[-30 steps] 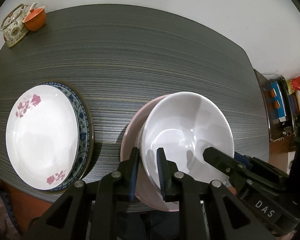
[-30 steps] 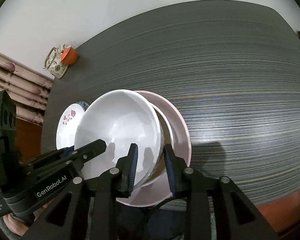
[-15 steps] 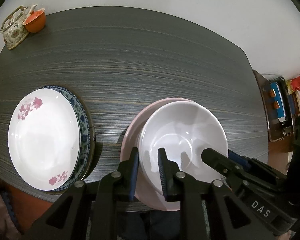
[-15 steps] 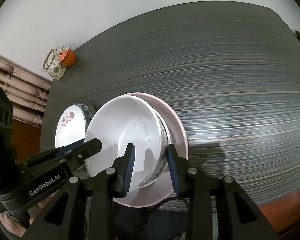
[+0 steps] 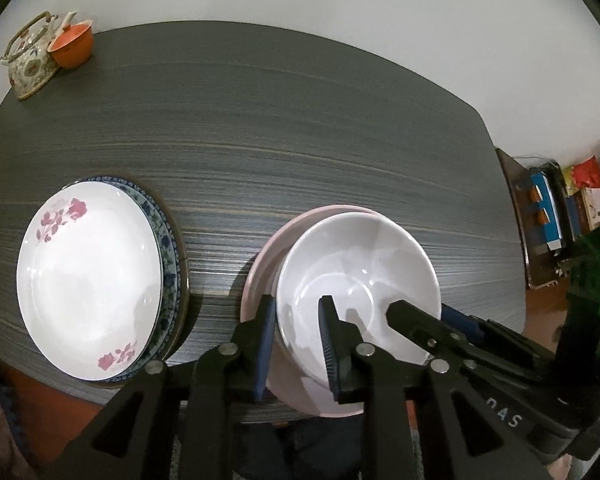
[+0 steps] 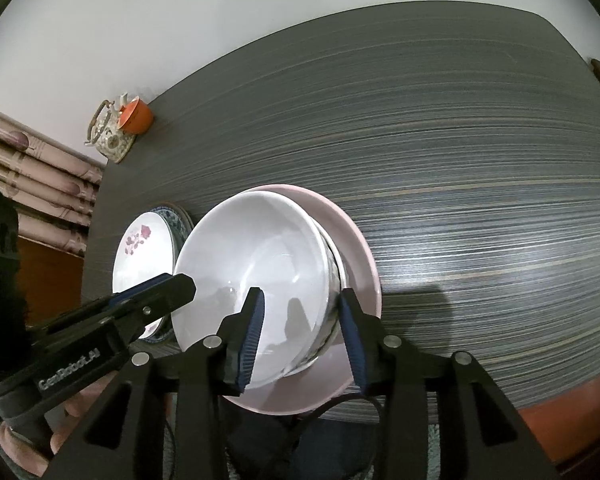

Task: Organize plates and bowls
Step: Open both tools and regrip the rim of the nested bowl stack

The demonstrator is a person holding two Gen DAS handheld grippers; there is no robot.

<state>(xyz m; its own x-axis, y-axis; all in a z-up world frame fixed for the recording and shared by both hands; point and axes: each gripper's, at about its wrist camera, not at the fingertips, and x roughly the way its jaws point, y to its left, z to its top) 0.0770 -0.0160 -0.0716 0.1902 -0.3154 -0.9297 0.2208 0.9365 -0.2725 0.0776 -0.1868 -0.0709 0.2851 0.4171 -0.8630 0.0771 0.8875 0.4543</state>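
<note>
1. Plate stack, near-left part of the table: white plate with pink flowers lies on a blue-patterned plate. It looks sorted already.
2. Bowl stack, near edge, well apart from item 1: white bowl sits nested in another bowl whose patterned wall shows below its rim in the right wrist view (I cannot tell how many lie beneath), all inside a wide pink bowl.
3. Left gripper: jaws have just been opening; the white bowl's near-left rim stands between them, the inner pad clear of the wall. Judged to be releasing.
4. Right gripper: jaws have just been opening too, now straddling the near-right rims of the nested bowls without pressing them.
5. Progress, as a judgement: plates together and bowls together, so the sorting seems nearly finished; what is left is drawing both tools away.
6. Not part of the sorting: teapot and orange cup at the far corner.
7. Writing: "GenRobot.AI" on the left tool's body; "DAS" on the right tool's (seen upside down).
</note>
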